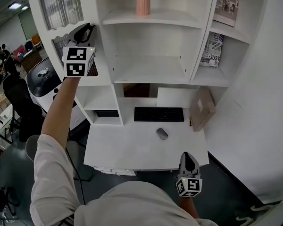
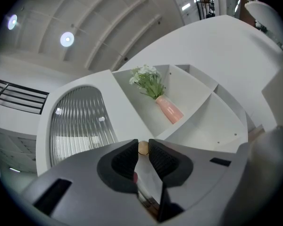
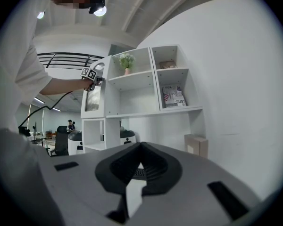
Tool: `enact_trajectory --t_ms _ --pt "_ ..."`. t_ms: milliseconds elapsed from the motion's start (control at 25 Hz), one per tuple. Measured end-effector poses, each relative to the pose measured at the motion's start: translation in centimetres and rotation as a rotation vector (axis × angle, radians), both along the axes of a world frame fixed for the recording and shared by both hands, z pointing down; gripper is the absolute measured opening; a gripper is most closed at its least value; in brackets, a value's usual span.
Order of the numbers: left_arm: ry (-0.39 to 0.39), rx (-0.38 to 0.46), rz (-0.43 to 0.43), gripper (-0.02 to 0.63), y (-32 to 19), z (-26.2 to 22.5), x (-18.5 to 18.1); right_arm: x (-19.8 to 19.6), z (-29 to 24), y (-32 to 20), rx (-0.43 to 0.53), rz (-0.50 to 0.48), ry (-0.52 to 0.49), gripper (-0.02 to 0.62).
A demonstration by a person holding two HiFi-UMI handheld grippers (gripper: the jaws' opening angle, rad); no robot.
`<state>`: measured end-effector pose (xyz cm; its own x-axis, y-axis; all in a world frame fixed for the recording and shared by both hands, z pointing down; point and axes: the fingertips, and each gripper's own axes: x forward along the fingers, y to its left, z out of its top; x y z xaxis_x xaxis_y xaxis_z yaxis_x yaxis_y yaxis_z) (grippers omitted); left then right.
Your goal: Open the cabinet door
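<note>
Seeing a pink vase [image 1: 142,0] of white flowers [image 2: 147,80] standing upright on the top shelf [image 1: 170,17]. Noticing a black keyboard [image 1: 159,114] lying at the far side of the white desk [image 1: 127,149], with a grey mouse [image 1: 162,133] sitting just nearer, apart from it. Spotting a cardboard box [image 1: 202,108] standing at the desk's right edge, a magazine [image 1: 212,51] propped on a right-hand shelf, and a black office chair [image 1: 19,102] standing at the left.

The shelf unit [image 1: 151,18] was white. Its cabinet door [image 2: 80,126] had glass with thin stripes and a tan knob [image 2: 143,147]. The vase [image 1: 142,0] was pink, with white flowers [image 2: 142,72] and green leaves [image 2: 153,86]. The keyboard [image 1: 159,114] was black, the mouse [image 1: 162,133] grey, the box [image 1: 201,108] brown.
</note>
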<state>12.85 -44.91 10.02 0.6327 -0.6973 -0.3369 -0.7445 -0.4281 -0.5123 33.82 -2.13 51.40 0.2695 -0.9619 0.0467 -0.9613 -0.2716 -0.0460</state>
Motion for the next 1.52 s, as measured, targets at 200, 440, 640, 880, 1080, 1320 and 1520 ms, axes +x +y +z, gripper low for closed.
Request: enact_trajectory --t_ms 200,440,640,880,1080,1320,1520 --pt "0.015 -0.001 0.027 0.069 0.7 -0.1 -0.5 0.2 0.0 -0.2 -0.003 -0.008 0.001 0.003" --pt "0.023 -0.026 0.075 0.067 2.1 -0.1 -1.5 -0.2 0.0 -0.9 -0.005 -0.038 -0.001 0.003" --pt "0.032 -0.048 0.13 0.067 3.7 -0.1 -2.7 -1.0 0.1 -2.0 -0.003 -0.074 -0.002 0.003" --pt "0.045 -0.077 0.207 0.067 5.5 -0.2 -4.4 -1.7 0.1 -3.0 0.0 -0.109 -0.002 0.003" --pt "0.054 -0.095 0.261 0.067 6.7 -0.2 -5.8 -2.0 0.1 -4.0 0.003 -0.134 -0.003 0.003" --pt "0.041 -0.108 0.315 0.067 8.0 -0.3 -7.2 -2.7 -0.1 -5.3 0.001 -0.171 0.003 0.003" --pt "0.032 -0.114 0.352 0.067 9.1 -0.2 -8.7 -3.4 -0.3 -6.2 0.005 -0.2 0.006 0.003"
